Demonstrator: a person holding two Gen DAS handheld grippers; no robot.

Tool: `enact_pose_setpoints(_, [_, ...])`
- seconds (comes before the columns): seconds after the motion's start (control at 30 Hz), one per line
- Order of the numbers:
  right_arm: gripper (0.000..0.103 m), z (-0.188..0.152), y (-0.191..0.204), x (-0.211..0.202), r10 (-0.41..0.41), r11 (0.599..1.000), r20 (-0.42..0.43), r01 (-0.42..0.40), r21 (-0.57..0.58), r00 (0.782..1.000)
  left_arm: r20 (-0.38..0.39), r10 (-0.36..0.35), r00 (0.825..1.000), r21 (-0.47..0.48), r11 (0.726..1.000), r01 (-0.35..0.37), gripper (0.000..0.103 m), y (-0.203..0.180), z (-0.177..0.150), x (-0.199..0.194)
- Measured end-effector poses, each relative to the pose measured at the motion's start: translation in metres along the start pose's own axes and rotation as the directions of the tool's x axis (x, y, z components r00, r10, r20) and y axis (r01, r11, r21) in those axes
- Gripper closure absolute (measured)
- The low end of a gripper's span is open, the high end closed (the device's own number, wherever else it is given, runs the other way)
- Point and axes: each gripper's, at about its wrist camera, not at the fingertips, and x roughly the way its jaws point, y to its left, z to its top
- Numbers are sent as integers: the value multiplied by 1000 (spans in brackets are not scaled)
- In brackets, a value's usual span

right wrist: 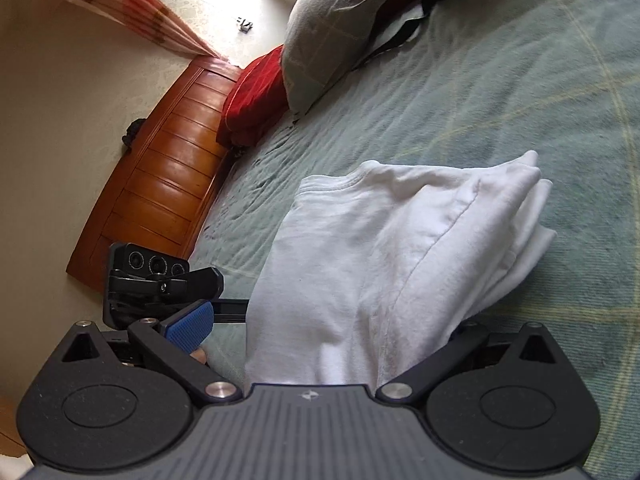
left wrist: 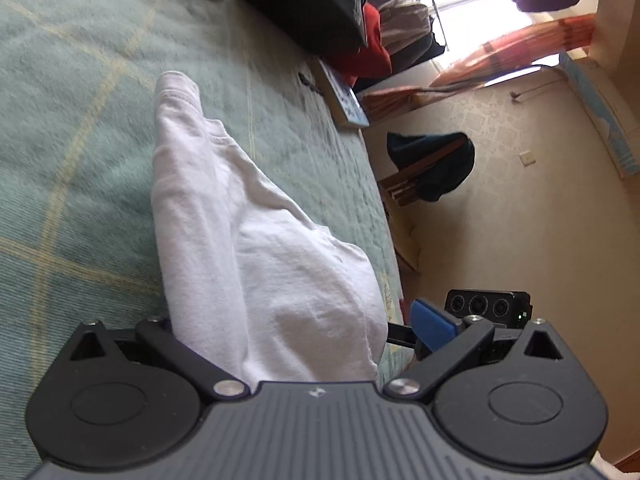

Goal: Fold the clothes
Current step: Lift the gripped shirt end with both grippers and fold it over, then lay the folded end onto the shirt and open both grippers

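Observation:
A white garment [left wrist: 256,220] lies in a folded bundle on the green bedspread [left wrist: 80,128]. Its near end sits in the wide gap of my left gripper [left wrist: 296,316], which is open. The cloth hides the left finger; the blue pad [left wrist: 434,328] of the other finger stands clear of it. In the right wrist view the same white garment [right wrist: 380,248] fills the gap of my open right gripper [right wrist: 332,316]. There the blue pad [right wrist: 192,326] is bare and the opposite finger is covered. The two grippers face each other across the garment's end.
The bed's edge [left wrist: 384,208] runs close by, with floor beyond. A book [left wrist: 344,100], a black bag [left wrist: 304,4] and red cloth lie at the far end. A chair with a dark garment [left wrist: 432,164] stands off the bed. A wooden headboard [right wrist: 160,176], red pillow [right wrist: 256,100] and grey pillow [right wrist: 332,28] sit left.

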Motion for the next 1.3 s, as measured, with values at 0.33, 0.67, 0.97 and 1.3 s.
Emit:
enact_pose_setpoints(0.33, [0,24,53,67,34,995,-93,-43,-93,995,117,83,990,-20,996,-82,3,23,30,-90])
enact_pose_setpoints(0.67, [0,53,116,179,122,975,-197,-155,-160,973,230,189,955,-56,982,-181,3,50,64,-185])
enact_pose_setpoints(0.97, [0,60,174,300,142,953,-226,-195,-231,964,319,321,892,-137,947,-292,3,104,104,-276])
enact_pose_setpoints(1.3, [0,51,232,414,136,931,-221,-201,-306,966,395,435,809,-188,900,-392,3,154,152,-358])
